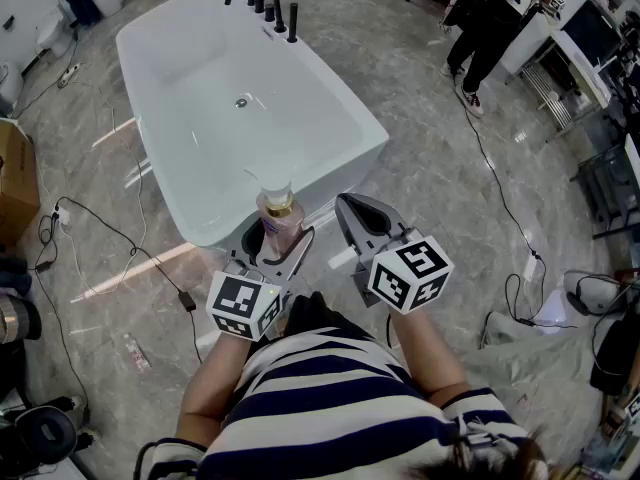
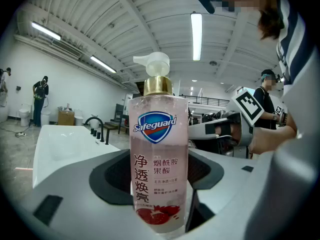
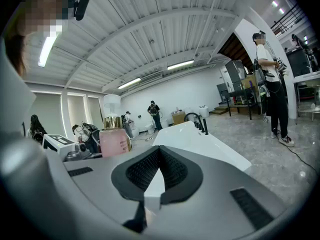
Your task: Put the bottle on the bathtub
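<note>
A clear bottle (image 1: 279, 218) of pink soap, with a gold collar and white pump, stands upright between the jaws of my left gripper (image 1: 281, 236). It is just in front of the near end of the white bathtub (image 1: 352, 106). In the left gripper view the Safeguard bottle (image 2: 158, 149) fills the middle, gripped low on its body by the left gripper (image 2: 159, 184). To its right my right gripper (image 1: 352, 211) is shut with nothing in it. In the right gripper view the right gripper (image 3: 159, 158) has its pads together, with the bottle (image 3: 114, 141) at left and the bathtub (image 3: 200, 143) ahead.
A black faucet set (image 1: 264, 4) stands on the tub's far rim. Cables (image 1: 110, 233) trail over the marble floor at left, near a cardboard box (image 1: 14, 180). A person (image 1: 490, 23) stands at top right, with a dark rack (image 1: 612, 183) and gear along the right edge.
</note>
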Action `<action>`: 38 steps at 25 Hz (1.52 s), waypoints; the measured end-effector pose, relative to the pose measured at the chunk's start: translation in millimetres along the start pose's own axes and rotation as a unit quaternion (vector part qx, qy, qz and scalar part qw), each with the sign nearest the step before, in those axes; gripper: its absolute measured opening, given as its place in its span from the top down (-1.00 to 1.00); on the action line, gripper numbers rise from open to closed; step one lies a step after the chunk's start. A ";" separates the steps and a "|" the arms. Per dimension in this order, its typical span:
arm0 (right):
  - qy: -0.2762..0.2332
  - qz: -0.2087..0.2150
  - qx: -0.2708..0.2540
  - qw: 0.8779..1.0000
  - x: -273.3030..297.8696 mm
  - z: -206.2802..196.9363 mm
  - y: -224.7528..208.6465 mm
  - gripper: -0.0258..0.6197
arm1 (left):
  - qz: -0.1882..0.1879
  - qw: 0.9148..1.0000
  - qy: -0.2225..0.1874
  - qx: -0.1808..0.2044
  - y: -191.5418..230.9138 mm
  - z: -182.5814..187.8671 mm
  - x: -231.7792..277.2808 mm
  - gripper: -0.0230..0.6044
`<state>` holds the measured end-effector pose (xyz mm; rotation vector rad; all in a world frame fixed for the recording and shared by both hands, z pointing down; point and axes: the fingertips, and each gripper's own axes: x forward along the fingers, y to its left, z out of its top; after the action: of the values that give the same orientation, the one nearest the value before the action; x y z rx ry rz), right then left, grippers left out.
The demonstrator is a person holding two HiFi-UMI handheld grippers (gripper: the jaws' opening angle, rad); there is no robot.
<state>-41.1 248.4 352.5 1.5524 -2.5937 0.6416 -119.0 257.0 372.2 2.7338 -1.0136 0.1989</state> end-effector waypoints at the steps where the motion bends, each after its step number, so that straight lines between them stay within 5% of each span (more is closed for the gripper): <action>1: 0.001 0.000 -0.001 1.000 -0.4 -0.5 -1.3 0.84 | 0.000 1.000 0.000 0.000 -1.0 -0.4 1.2 -0.05; 6: -0.001 0.005 0.004 1.000 -4.4 -1.6 -9.3 0.84 | 0.001 1.000 0.005 -0.004 -7.6 -3.6 8.4 -0.05; 26: -0.035 0.139 -0.013 0.990 -10.9 30.3 -17.9 0.83 | 0.019 1.000 0.012 0.014 -19.4 -3.4 58.3 -0.05; 38: -0.042 0.192 -0.022 0.980 8.2 54.2 -3.7 0.62 | 0.021 0.999 0.033 0.010 0.5 -12.4 77.3 -0.05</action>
<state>-33.1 219.8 306.3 1.0929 -2.9779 0.5443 -61.7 211.3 399.8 2.7060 -1.0588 0.3051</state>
